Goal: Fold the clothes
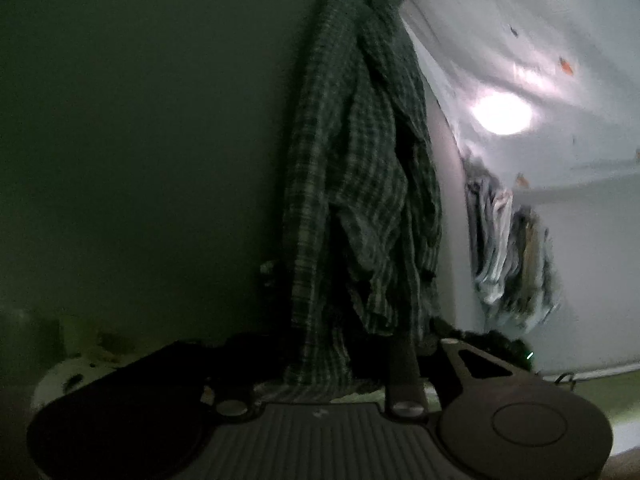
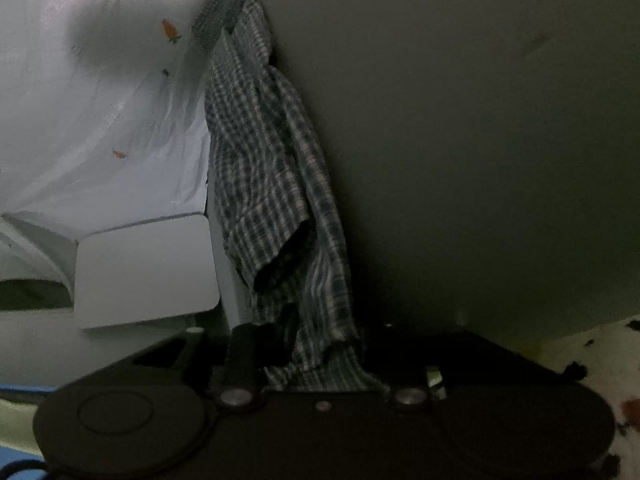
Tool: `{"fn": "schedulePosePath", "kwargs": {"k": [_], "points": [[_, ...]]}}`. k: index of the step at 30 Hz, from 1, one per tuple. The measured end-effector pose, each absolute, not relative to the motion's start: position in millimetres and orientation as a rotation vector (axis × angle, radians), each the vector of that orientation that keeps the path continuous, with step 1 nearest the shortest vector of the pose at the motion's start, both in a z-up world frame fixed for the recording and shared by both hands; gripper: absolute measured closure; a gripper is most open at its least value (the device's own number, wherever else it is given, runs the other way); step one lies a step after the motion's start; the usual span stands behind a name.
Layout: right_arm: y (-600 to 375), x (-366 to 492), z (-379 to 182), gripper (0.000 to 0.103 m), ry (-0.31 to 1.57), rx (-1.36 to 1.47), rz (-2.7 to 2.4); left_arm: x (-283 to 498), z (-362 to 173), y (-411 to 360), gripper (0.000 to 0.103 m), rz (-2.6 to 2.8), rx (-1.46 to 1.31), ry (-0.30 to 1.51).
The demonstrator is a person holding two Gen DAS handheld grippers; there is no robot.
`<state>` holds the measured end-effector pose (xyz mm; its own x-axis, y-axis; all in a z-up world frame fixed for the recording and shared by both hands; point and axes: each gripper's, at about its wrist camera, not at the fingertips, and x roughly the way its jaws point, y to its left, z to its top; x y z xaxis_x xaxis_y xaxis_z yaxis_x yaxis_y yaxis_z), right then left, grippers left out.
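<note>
A green and white plaid shirt [image 1: 360, 184] runs bunched from between my left gripper's [image 1: 320, 364] fingers up to the top of the left wrist view. One dark finger [image 1: 402, 364] shows beside the cloth; the other is lost in shadow. In the right wrist view the same plaid shirt [image 2: 272, 184] rises from my right gripper [image 2: 320, 360], with one finger [image 2: 240, 356] to the left of the cloth. Both grippers look shut on gathered folds of the shirt. The shirt's far end meets a dark green fuzzy cloth [image 2: 216, 20].
A white sheet with small orange prints [image 1: 540, 40] has a bright light patch on it. A pile of pale clothes [image 1: 508, 260] lies on the sheet. A dull green surface [image 1: 140, 140] fills the other side. A white box-like block [image 2: 144, 272] sits near my right gripper.
</note>
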<state>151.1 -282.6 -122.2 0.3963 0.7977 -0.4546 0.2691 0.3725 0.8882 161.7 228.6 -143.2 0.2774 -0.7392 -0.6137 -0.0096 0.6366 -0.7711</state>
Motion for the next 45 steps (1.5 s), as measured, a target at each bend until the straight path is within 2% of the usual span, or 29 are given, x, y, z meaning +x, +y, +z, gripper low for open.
{"fn": "schedulePosePath", "kwargs": {"k": [1, 8, 13, 17, 30, 36, 37, 38, 39, 40, 41, 42, 43, 44, 45], "points": [[-281.2, 151.1, -120.7, 0.098, 1.142, 1.175, 0.480, 162.4, -139.0, 226.7, 0.102, -0.576, -0.743, 1.197], [-284.6, 162.1, -80.4, 0.099, 0.866, 1.259, 0.596, 170.9, -100.1, 249.3, 0.101, -0.685, -0.873, 0.989], [-282.0, 180.6, -61.7, 0.099, 0.767, 1.306, 0.632, 196.2, -69.6, 253.8, 0.101, -0.706, -0.967, 0.839], [-279.9, 211.2, -54.1, 0.099, 0.709, 1.336, 0.634, 221.5, -65.8, 248.0, 0.101, -0.711, -0.998, 0.809], [-270.3, 314.8, -69.1, 0.098, 0.778, 1.368, 0.558, 310.2, -73.5, 239.6, 0.101, -0.668, -1.115, 0.786], [-276.5, 372.4, -104.1, 0.090, 0.870, 1.440, 0.470, 371.3, -100.9, 234.7, 0.100, -0.593, -1.175, 0.847], [-278.1, 381.5, -109.9, 0.086, 0.885, 1.451, 0.451, 380.3, -104.1, 233.2, 0.098, -0.569, -1.183, 0.863], [-279.5, 389.3, -114.2, 0.083, 0.895, 1.464, 0.431, 389.8, -106.5, 231.0, 0.091, -0.546, -1.188, 0.878], [-281.3, 397.0, -117.7, 0.073, 0.901, 1.475, 0.407, 398.2, -107.7, 228.6, 0.086, -0.533, -1.189, 0.887], [-283.4, 402.4, -120.4, 0.063, 0.900, 1.480, 0.393, 405.9, -108.4, 226.4, 0.074, -0.522, -1.191, 0.892], [-285.3, 407.2, -121.3, 0.060, 0.893, 1.480, 0.383, 412.0, -107.9, 225.4, 0.063, -0.514, -1.191, 0.886], [-287.6, 410.9, -120.9, 0.059, 0.882, 1.479, 0.372, 416.9, -106.3, 225.6, 0.058, -0.504, -1.193, 0.873], [-290.3, 411.7, -119.3, 0.058, 0.868, 1.477, 0.362, 421.2, -104.8, 226.6, 0.048, -0.494, -1.204, 0.858], [-293.2, 412.0, -117.5, 0.057, 0.853, 1.475, 0.353, 424.0, -103.3, 229.5, 0.041, -0.488, -1.234, 0.835], [-296.1, 412.2, -115.7, 0.056, 0.838, 1.472, 0.344, 426.2, -101.8, 233.3, 0.038, -0.488, -1.270, 0.804]]}}
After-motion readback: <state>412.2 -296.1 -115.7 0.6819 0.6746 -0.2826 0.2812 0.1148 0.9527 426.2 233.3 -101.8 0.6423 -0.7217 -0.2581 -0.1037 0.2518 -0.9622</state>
